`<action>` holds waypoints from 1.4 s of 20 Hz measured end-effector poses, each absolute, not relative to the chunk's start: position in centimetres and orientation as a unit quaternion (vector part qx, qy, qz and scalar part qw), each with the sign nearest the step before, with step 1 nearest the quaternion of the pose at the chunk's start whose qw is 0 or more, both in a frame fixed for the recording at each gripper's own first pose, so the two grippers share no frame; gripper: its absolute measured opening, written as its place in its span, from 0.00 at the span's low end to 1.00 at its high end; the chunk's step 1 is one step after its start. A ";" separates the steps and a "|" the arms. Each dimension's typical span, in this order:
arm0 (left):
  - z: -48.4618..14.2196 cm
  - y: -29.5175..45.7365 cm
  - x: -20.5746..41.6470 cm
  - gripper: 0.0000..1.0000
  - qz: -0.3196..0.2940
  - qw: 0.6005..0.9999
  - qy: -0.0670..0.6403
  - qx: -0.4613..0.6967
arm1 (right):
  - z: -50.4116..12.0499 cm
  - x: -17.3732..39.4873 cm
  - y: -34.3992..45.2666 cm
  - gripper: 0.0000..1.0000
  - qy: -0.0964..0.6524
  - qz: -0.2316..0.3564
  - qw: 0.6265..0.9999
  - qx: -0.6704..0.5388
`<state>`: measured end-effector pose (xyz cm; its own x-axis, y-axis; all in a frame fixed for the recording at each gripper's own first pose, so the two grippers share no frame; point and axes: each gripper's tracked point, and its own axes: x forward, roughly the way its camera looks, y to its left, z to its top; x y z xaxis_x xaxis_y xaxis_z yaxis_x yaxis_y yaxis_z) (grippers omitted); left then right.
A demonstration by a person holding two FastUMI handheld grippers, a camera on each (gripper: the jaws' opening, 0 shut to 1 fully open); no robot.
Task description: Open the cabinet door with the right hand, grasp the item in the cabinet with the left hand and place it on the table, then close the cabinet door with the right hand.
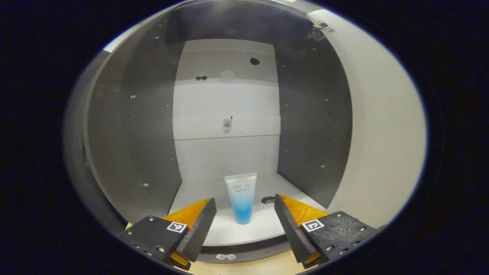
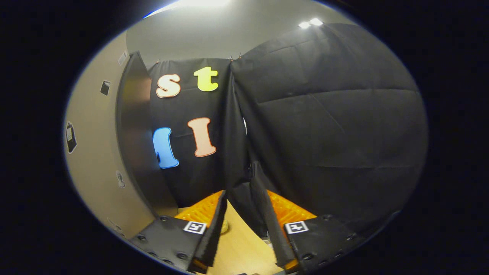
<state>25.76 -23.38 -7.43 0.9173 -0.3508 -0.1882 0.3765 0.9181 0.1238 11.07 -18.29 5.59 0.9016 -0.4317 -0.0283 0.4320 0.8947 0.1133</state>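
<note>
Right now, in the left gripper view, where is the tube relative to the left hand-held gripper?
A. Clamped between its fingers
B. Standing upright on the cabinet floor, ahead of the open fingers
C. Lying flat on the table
B: the tube stands cap-down on the cabinet floor, beyond the open left hand-held gripper, untouched.

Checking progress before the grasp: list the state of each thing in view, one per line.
Grey-walled cabinet: open, inside exposed.
Cabinet door: swung open.
White-and-blue plastic tube: upright on its cap on the cabinet floor, not gripped.
Left gripper: open, tube beyond its fingers.
Right gripper: open, holding nothing.
</note>
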 end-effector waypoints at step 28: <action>-8.3 -24.7 31.2 0.54 -0.167 0.981 0.076 0.055 | 3.0 16.2 -22.9 0.96 0.047 -0.254 0.959 0.119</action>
